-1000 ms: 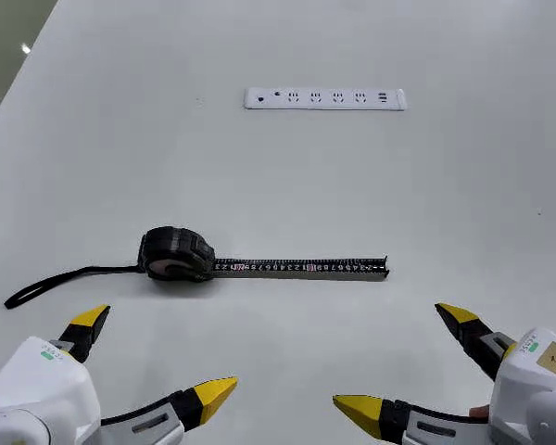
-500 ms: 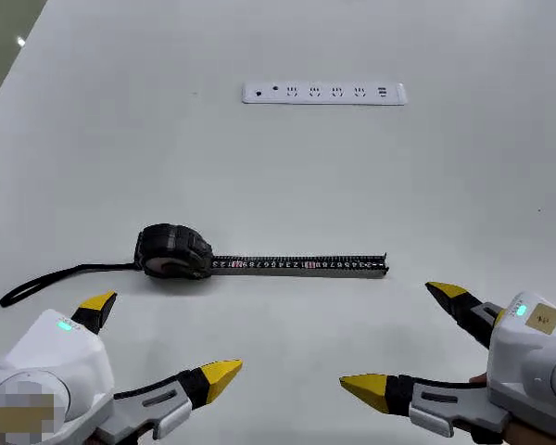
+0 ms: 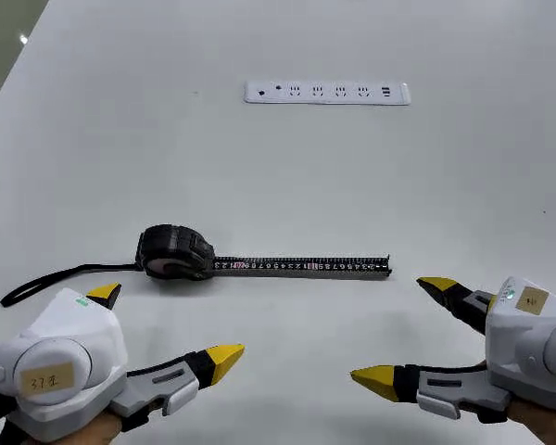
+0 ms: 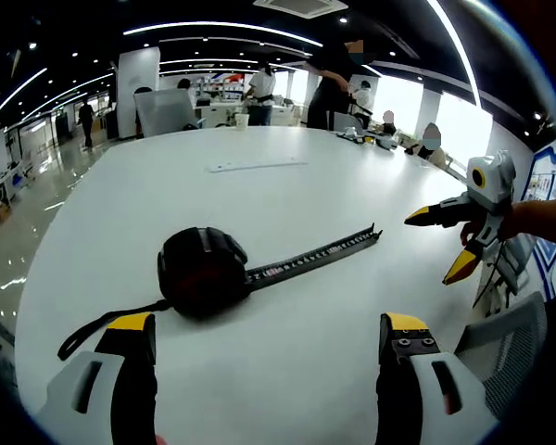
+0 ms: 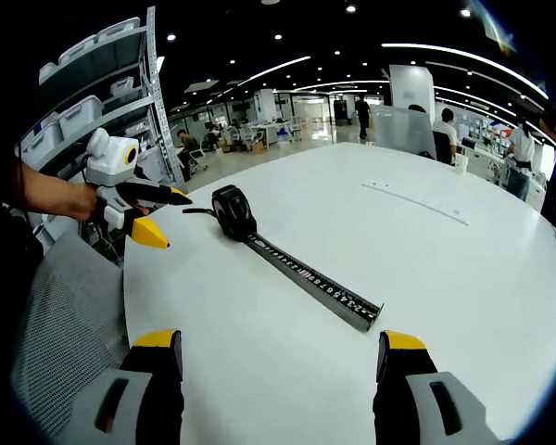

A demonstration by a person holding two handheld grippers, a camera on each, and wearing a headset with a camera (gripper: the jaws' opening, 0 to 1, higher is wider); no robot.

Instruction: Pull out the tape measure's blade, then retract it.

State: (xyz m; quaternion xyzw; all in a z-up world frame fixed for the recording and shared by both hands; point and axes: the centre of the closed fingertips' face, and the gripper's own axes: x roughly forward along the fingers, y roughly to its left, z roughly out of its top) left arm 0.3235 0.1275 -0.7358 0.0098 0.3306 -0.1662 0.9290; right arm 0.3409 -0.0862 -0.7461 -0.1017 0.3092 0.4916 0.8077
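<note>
Nearest the person, the left gripper (image 3: 167, 323) and the right gripper (image 3: 403, 329) hover low over the table (image 3: 287, 176), each with its jaws spread wide and nothing between them. Their housings are smooth white plastic; the fingers are black and taper to pointed yellow tips.

Just beyond them lies the tape measure (image 3: 174, 253), nearer the left gripper, resting on the table untouched. Its case is black, rounded and ribbed, apparently rubber-clad, with a reddish side face. The blade (image 3: 301, 267) is already drawn out and lies flat toward the right, a thin dark strip with pale markings, ending in a small hook (image 3: 386, 267) close ahead of the right gripper. A black wrist strap (image 3: 60, 278) trails off the case to the left.

Judging by this, the pull-out is done and retraction remains. To do it well, the left gripper should pinch the case across its broad sides to steady it, while the right takes the hook end and feeds the springy blade back slowly, so it neither whips nor drags the case over the slick, matte white top. Whether a lock holds the blade is too small to tell.

Far off lies a flat white power strip (image 3: 326, 93).
</note>
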